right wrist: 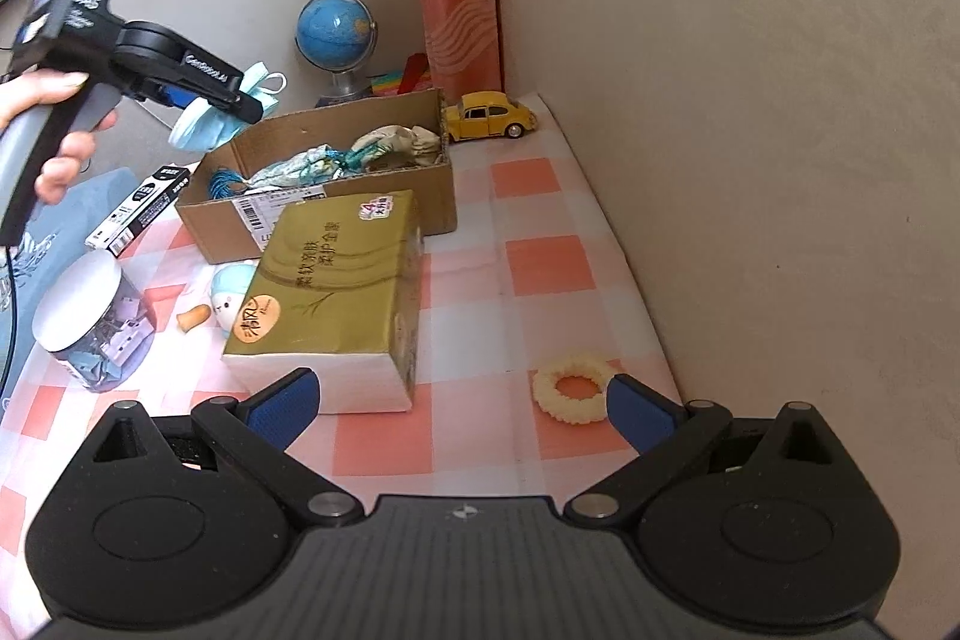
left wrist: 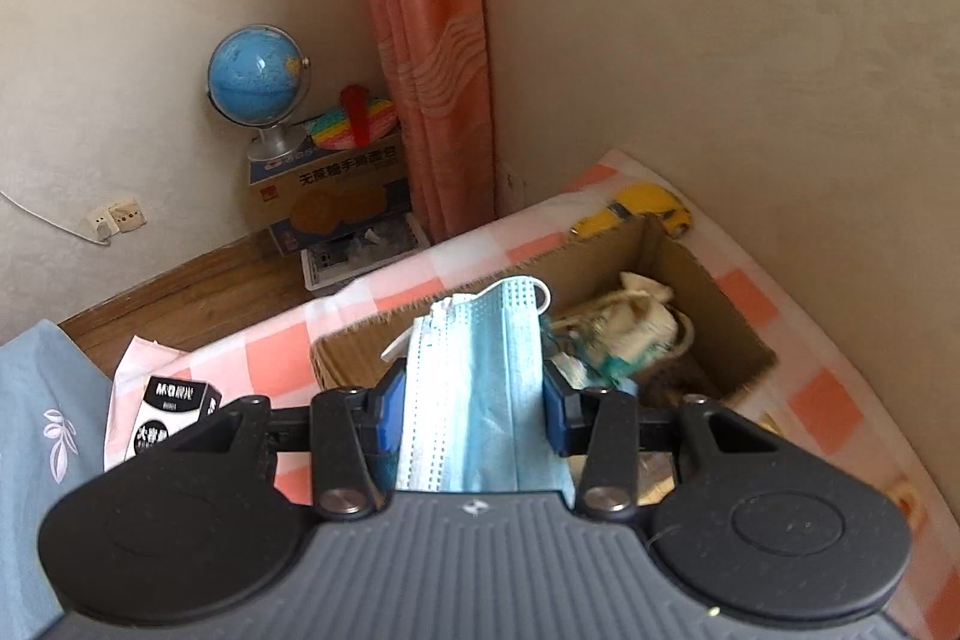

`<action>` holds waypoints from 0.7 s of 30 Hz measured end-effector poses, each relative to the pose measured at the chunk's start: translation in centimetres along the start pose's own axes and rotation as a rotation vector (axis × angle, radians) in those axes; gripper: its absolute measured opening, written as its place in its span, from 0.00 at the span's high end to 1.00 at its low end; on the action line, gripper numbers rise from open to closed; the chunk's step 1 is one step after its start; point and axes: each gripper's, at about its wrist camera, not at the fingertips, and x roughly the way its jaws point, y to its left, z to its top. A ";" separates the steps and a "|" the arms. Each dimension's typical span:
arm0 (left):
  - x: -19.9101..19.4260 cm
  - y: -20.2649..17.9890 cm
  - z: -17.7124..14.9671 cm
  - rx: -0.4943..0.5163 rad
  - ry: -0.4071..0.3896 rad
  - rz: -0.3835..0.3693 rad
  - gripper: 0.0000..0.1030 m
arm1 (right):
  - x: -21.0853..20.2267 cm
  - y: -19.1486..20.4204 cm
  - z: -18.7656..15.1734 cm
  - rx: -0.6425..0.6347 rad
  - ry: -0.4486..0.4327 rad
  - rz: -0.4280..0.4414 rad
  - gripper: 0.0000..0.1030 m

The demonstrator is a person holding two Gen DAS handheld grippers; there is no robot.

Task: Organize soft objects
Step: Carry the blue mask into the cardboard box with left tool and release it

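Between the left gripper's (left wrist: 474, 400) pads, a mask (left wrist: 480, 376) was pinched, held short of the box (left wrist: 708, 280) ahead. The right gripper (right wrist: 462, 403) was spread, empty, above the tissues (right wrist: 336, 292). Next, probably carrying the mask forward and releasing it inside.

Plush toy (right wrist: 231, 293) half behind tissue pack (right wrist: 336, 292)

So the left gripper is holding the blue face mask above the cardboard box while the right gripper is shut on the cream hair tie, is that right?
Not quite: the right gripper is open and holds nothing; the cream hair tie lies on the checked cloth between its fingers, as the right wrist view shows. The left gripper does hold the blue face mask above the cardboard box.
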 end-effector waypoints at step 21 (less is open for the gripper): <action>-7.6 -1.3 -4.9 -0.065 -0.090 0.022 0.07 | -2.5 0.7 -0.4 -0.024 -0.068 0.019 0.00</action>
